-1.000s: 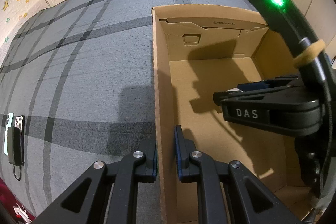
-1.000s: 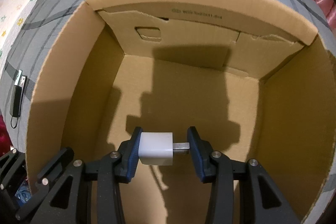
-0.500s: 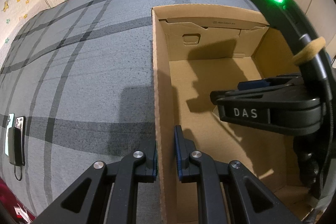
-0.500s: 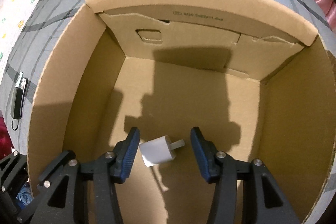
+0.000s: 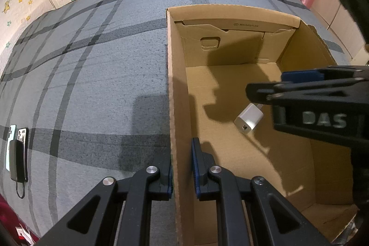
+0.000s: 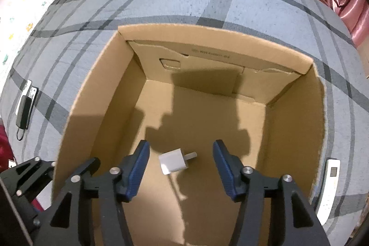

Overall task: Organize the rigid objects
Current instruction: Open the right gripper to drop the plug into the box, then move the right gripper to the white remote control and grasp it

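open brown cardboard box point(image 5: 230, 22) on grey plaid bedspread point(image 5: 92, 84) | small white cube charger point(image 5: 248, 118) on box floor | left gripper point(image 5: 182, 167) clamps box's left wall | right gripper point(image 5: 272, 89) above charger

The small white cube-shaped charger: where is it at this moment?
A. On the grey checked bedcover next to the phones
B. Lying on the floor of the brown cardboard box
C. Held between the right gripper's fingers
B: the small white cube-shaped charger lies loose on the floor of the brown cardboard box, below the open right gripper.
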The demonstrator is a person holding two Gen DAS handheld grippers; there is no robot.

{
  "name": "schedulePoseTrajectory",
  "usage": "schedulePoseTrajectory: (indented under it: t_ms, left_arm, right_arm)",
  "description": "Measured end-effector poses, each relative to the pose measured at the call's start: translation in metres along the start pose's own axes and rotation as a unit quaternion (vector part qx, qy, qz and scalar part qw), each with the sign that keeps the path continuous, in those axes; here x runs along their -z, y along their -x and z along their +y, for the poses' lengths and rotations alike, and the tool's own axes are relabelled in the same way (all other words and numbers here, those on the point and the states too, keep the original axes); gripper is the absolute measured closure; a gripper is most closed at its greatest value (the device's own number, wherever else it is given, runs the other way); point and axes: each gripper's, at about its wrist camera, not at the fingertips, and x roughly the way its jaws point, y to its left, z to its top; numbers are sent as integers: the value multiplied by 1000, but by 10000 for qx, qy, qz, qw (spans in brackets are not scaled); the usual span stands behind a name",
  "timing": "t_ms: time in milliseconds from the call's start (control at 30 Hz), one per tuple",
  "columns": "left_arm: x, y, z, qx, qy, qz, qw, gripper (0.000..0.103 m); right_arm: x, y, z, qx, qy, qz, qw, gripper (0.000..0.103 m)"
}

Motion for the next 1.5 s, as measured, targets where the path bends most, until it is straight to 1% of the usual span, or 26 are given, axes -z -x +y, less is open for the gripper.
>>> schedulePoseTrajectory:
  t_ms: [100,167,233,400,433,567,700,900,1300,1500]
  left_arm:
    - [0,0,-1,-16,-4,4,10000,89]
    - [-1,0,-2,-25,-10,11,10000,89]
    - [-1,0,-2,-23,-8,10,10000,89]
    - [-1,-1,-3,-45,-22,5,10000,89]
    - [-1,-1,-2,-44,-23,5,10000,89]
    - [-1,-1,-3,-51,-27,3,10000,89]
    - [-1,-1,-3,-54,-28,4,10000,89]
    - [-1,-1,-3,-59,-32,3,10000,89]
    - [-1,0,-3,-66,-37,3,10000,89]
    - [-1,1,-2,-69,-40,4,10000,89]
  right_arm:
    - [2,11,1,4,35,-106,9999,37]
    - [2,18,1,17,46,-185,9998,33]
    - [4,28,-1,138,108,-284,9994,30]
    - [7,52,-3,291,188,-528,9980,14]
    - [7,55,-4,321,198,-560,9977,10]
    - [10,69,-11,395,213,-650,9969,1]
    - [14,84,-23,437,186,-724,9962,0]
    - [18,101,-49,377,27,-738,9966,0]
    - [30,131,-115,671,-410,-899,9928,0]
    - [38,133,-146,757,-594,-908,9912,0]
